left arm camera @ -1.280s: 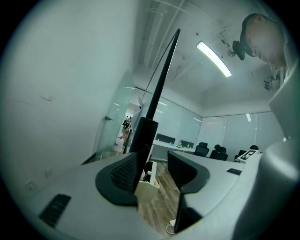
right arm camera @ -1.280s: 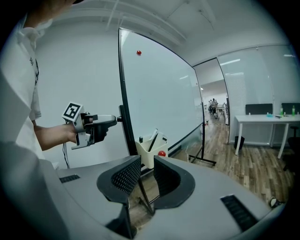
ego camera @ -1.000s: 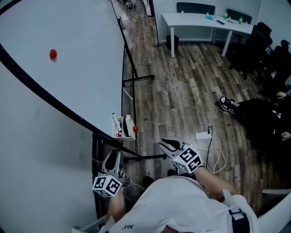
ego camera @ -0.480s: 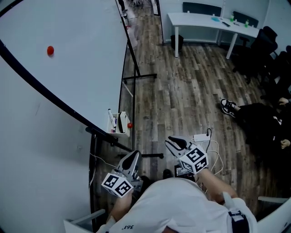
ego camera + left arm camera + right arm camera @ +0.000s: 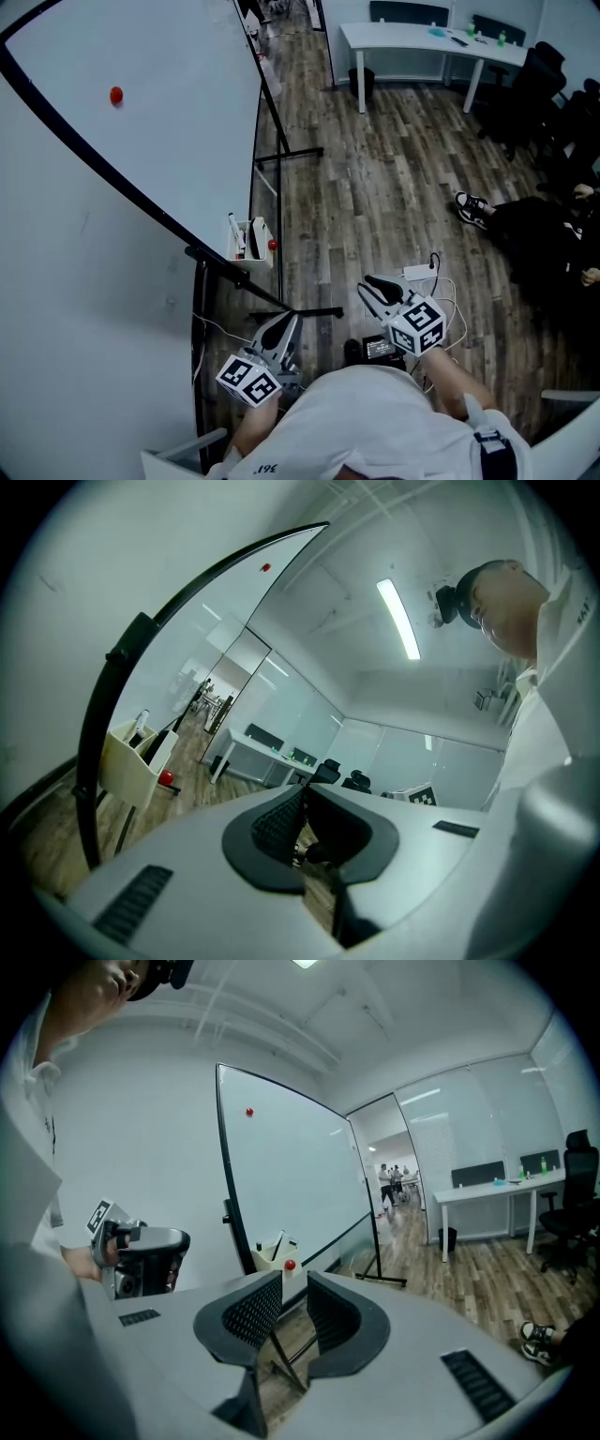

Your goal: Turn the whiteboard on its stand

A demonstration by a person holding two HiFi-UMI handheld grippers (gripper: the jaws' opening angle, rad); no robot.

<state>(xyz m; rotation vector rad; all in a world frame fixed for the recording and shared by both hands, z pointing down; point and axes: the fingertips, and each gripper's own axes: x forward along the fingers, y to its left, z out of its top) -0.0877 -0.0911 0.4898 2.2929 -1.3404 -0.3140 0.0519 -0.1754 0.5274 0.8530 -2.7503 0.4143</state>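
The whiteboard (image 5: 141, 141) stands on the left in a black frame, with a red magnet (image 5: 115, 95) on it. A cream marker tray (image 5: 251, 246) hangs at its lower edge. The stand's black foot (image 5: 305, 312) runs across the floor. My left gripper (image 5: 286, 323) hovers right of the frame's lower corner, clear of it. Its jaws have just been closing and are shut with nothing between them (image 5: 302, 794). My right gripper (image 5: 375, 284) is further right over the floor, open and empty (image 5: 293, 1283). The right gripper view shows the whiteboard (image 5: 291, 1166) ahead.
A white wall runs along the left. On the wooden floor by my right gripper lie a power strip and cables (image 5: 419, 277). A white desk (image 5: 422, 42) stands at the back and black chairs (image 5: 553, 84) at the right. A seated person's shoes (image 5: 469, 208) show beside them.
My left gripper has come away from the whiteboard's lower frame edge and moved right, toward my body. The right gripper has shifted a little to the right.
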